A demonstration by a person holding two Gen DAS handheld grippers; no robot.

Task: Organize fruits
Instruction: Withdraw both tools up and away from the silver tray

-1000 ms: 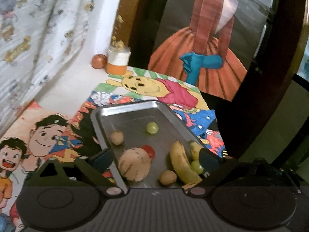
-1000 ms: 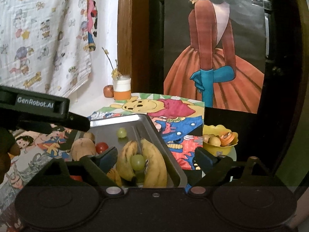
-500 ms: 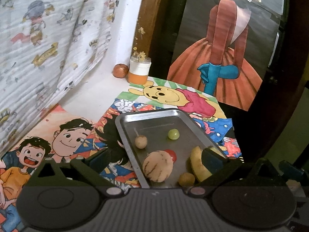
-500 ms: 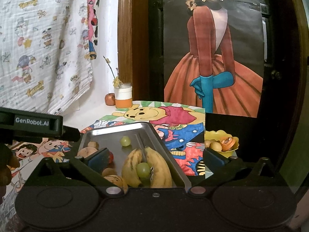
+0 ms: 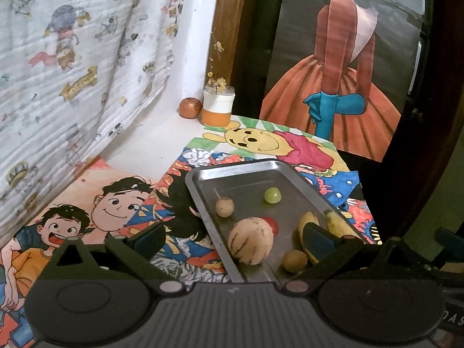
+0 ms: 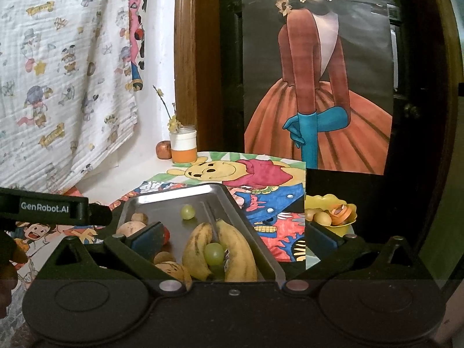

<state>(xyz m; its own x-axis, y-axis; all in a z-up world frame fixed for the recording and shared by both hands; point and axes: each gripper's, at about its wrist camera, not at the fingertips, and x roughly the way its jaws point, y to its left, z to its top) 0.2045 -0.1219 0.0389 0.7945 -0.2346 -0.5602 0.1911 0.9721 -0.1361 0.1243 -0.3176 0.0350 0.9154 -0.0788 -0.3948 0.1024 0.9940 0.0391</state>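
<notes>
A steel tray lies on a cartoon-print table cover. It holds a striped tan melon, a red fruit behind it, two small brown fruits, a green grape, and two bananas with a second grape between them. My left gripper is open and empty above the tray's near end. My right gripper is open and empty over the bananas. The left gripper's body shows at left in the right wrist view.
A yellow bowl with small fruits and orange peel stands off the table's right edge. An orange-and-white jar and a reddish apple stand at the back wall. A printed cloth hangs on the left.
Both grippers have pulled back and risen a little, so the tray looks farther away. The left view has shifted left. Both grippers stay open. The fruits have not moved.
</notes>
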